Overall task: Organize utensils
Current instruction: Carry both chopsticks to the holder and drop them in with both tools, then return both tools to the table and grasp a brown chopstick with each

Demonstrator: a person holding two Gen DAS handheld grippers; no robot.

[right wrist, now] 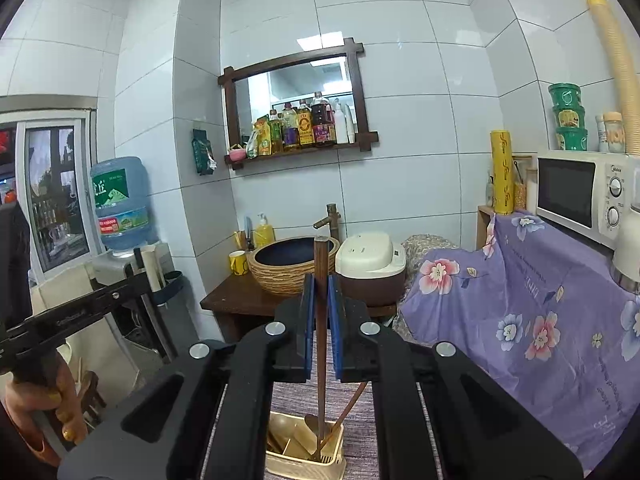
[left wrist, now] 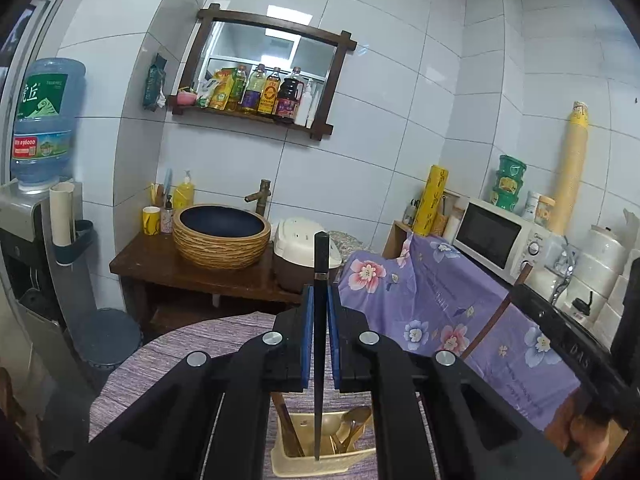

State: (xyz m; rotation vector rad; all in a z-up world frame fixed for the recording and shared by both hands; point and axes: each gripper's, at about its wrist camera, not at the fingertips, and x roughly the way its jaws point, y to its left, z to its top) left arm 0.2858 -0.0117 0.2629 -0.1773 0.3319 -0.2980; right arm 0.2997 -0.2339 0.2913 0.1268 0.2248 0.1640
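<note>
My left gripper (left wrist: 320, 300) is shut on a black chopstick (left wrist: 321, 264), held upright with its lower tip inside the cream utensil holder (left wrist: 320, 465) below. That holder has gold spoons (left wrist: 352, 424) and a brown utensil in it. My right gripper (right wrist: 321, 292) is shut on a brown wooden chopstick (right wrist: 320, 264), also upright, its lower end in the same cream holder (right wrist: 306, 466), next to a spoon (right wrist: 311, 424) and another brown stick (right wrist: 344, 416). The right gripper shows at the right of the left wrist view (left wrist: 560, 320).
The holder stands on a round table with a purple woven cloth (left wrist: 192, 344). Behind are a woven basin (left wrist: 222, 236) on a wooden stand, a rice cooker (right wrist: 370, 268), a floral purple cloth (right wrist: 540, 312), a microwave (right wrist: 580, 196) and a water dispenser (left wrist: 44, 128).
</note>
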